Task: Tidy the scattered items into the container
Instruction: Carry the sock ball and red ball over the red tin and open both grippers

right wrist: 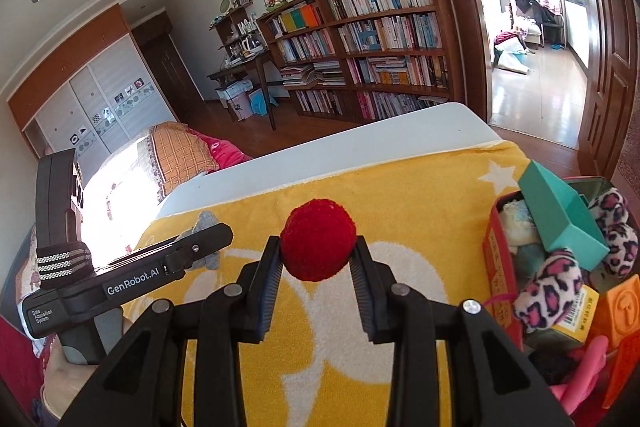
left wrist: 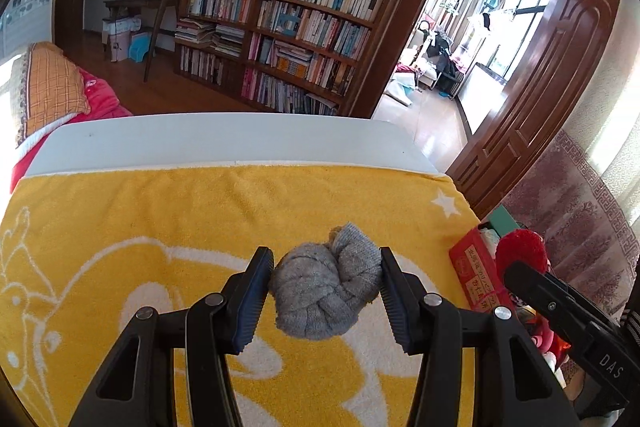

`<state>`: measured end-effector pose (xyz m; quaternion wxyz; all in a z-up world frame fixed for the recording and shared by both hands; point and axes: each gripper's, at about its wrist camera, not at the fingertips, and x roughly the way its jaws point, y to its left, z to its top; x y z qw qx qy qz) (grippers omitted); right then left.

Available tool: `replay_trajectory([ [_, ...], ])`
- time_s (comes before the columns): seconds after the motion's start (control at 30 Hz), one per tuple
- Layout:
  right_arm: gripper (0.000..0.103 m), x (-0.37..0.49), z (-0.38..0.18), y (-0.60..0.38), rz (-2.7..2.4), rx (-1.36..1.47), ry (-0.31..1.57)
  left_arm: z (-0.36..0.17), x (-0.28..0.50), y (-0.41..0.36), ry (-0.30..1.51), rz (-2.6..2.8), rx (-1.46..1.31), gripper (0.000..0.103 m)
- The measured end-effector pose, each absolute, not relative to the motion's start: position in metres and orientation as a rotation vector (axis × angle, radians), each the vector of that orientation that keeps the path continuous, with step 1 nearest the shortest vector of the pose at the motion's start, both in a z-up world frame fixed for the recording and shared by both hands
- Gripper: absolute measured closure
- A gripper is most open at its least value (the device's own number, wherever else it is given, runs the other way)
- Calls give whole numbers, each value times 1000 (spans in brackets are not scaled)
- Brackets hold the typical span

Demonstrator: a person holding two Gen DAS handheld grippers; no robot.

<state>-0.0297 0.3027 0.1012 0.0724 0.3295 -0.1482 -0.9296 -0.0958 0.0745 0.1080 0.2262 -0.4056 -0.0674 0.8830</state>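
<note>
My left gripper (left wrist: 326,285) is shut on a balled grey sock (left wrist: 326,291), held above the yellow towel (left wrist: 160,219). My right gripper (right wrist: 316,259) is shut on a red fuzzy ball (right wrist: 318,239), also lifted over the towel. In the left wrist view the red ball (left wrist: 522,247) and the right gripper show at the right edge. In the right wrist view the left gripper (right wrist: 200,239) and a bit of grey sock (right wrist: 204,221) appear at the left, with a hand beneath. The red container (right wrist: 496,259) stands at the right, full of items.
The container holds a teal box (right wrist: 560,215), a leopard-print plush (right wrist: 548,283), an orange block (right wrist: 620,307) and pink pieces. The towel lies on a white table (left wrist: 224,139). Behind are a bookshelf (left wrist: 288,27), a bed with an orange pillow (left wrist: 52,83), and a doorway (left wrist: 480,39).
</note>
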Motion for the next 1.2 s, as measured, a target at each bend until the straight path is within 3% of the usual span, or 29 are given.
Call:
replay_trajectory([
  [0.37,66,38,126,423,-3045,1042,-476,116,-41,196,-67,2226,-1076,49],
  [0.83,66,36,104,487,-2960,1186,-566,106,-5,316,75,2057,-1050,48],
  [0.9,63,33,102,488,-2932,1201,-560,101,-7,323,73,2044,-1071,42],
  [0.93,61,31,102,490,-2919,1206,-571,99,-6,324,69,2040,-1075,30],
  [1.0,53,32,100,494,-2892,1209,-618,99,-5,324,58,2052,-1061,20],
  [1.03,47,33,99,497,-2886,1201,-643,101,-5,321,55,2053,-1050,20],
  [1.2,40,44,99,505,-2901,1149,-729,108,0,313,81,2077,-1001,20],
])
